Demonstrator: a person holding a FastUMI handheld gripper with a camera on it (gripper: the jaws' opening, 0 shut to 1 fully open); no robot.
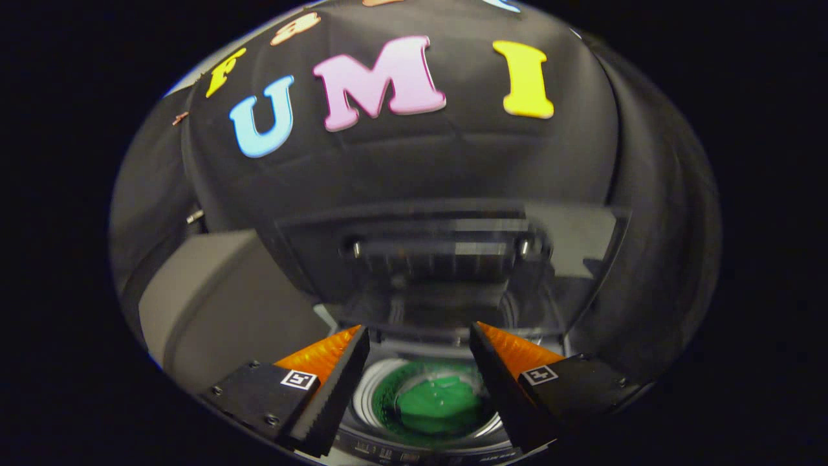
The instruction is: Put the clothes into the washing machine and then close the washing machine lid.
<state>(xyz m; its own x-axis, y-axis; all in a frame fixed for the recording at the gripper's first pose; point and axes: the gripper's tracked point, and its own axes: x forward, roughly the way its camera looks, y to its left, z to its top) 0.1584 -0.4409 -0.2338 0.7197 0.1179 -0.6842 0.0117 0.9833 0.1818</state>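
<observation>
Below the booth wall, green clothes (437, 404) lie in the drum; the wide-open, empty claw (419, 343) should next hook the raised lid (446, 259) squarely.

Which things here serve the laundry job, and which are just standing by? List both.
For the job: green garment already in the washing machine drum; raised lid, not yet closed; open gripper, holding nothing, above the drum.

Standing by: grey box beside the machine.

We see the booth's wall (414, 162), a black cloth with faint creases, closing in behind and to both sides (dimly lit), with a plain grey box (220, 304) standing at the left
</observation>
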